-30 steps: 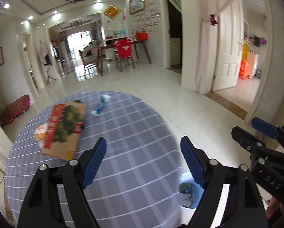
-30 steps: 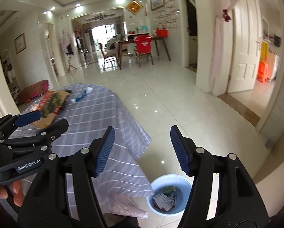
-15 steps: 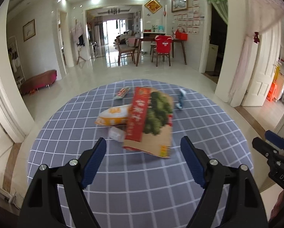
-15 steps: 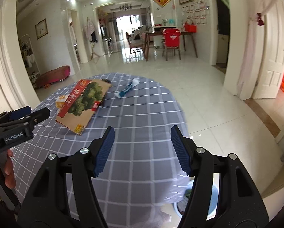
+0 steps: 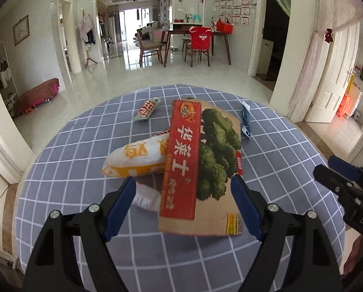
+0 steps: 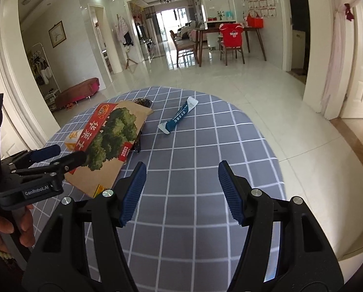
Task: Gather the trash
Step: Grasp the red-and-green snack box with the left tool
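A brown paper package (image 5: pixel 200 165) with a red band and green tree print lies on the round table's grey checked cloth (image 5: pixel 290 170). It rests over a yellow-white snack bag (image 5: pixel 137 158) and a small white wrapper (image 5: pixel 145 196). My left gripper (image 5: pixel 182 194) is open, and the package's near end sits between its blue pads without touching them. Farther back lie a red-white wrapper (image 5: pixel 147 108) and a blue sachet (image 5: pixel 245 119). My right gripper (image 6: pixel 181 177) stands open over bare cloth (image 6: pixel 205 146), with the blue sachet (image 6: pixel 179 118) ahead and the package (image 6: pixel 110 136) to its left.
A dark wrapper (image 6: pixel 142 102) peeks out behind the package. A hand (image 6: pixel 23 228) holds the left gripper (image 6: pixel 59 157) at the left edge of the right wrist view. Shiny tiled floor surrounds the table; a dining table with chairs (image 5: pixel 198 41) stands far back, a pink bench (image 5: pixel 38 95) at left.
Both grippers swung left from the table's right edge to over the table and came closer to the trash. The blue floor bin dropped out of view. Both stayed open.
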Tool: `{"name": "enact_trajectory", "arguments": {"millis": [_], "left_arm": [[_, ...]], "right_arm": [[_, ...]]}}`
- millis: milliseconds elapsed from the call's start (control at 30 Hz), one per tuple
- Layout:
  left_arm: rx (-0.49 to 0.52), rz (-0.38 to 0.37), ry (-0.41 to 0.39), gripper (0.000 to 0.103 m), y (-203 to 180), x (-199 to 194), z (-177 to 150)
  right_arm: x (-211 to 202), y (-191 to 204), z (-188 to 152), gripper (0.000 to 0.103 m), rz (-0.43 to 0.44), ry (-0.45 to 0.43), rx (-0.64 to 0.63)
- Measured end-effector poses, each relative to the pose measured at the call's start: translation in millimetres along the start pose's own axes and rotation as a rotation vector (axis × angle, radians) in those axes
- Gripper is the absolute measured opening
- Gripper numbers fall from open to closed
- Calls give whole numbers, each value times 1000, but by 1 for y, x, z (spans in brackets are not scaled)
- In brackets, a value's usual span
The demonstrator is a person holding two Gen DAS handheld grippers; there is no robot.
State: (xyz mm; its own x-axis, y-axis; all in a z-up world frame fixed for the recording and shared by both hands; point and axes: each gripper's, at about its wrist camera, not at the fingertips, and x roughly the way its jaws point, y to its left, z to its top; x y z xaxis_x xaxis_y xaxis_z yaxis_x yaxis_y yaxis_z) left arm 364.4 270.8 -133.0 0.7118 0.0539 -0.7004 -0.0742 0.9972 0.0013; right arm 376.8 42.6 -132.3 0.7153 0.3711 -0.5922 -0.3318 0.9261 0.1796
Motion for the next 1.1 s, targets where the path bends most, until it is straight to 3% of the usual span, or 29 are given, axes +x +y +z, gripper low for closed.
{"name": "enact_trajectory", "arguments": {"millis": [133,200,267,367,467,667,800,933,1000,1100], "left_arm": [[9,-1,23,78,1,13,4],[8,-7,46,57,3,20,3],[-18,-47,57,45,5,22,2],[-31,-39,36,22,6,16,0],[-55,-92,11,15,11,3,1],[-32,-150,-59,9,1,-27,1],[-14,-217,-33,10,-9,-27,0],[20,-226,-13,13,-22,-19,-1],[14,-286,7,19,-27,-15,1],[25,-259,11,15,-35,-6,1]], "right_arm": [[12,0,2,61,16,11,5],[17,0,2,61,22,17,7],[22,2,3,61,35,29,6],[25,7,5,61,41,30,-9],[24,13,6,61,44,26,-20],[22,21,8,61,53,24,-19],[27,23,9,61,74,40,-16],[34,24,5,61,93,65,-13],[37,24,4,61,93,74,-18],[38,21,4,60,90,83,-6]]}}
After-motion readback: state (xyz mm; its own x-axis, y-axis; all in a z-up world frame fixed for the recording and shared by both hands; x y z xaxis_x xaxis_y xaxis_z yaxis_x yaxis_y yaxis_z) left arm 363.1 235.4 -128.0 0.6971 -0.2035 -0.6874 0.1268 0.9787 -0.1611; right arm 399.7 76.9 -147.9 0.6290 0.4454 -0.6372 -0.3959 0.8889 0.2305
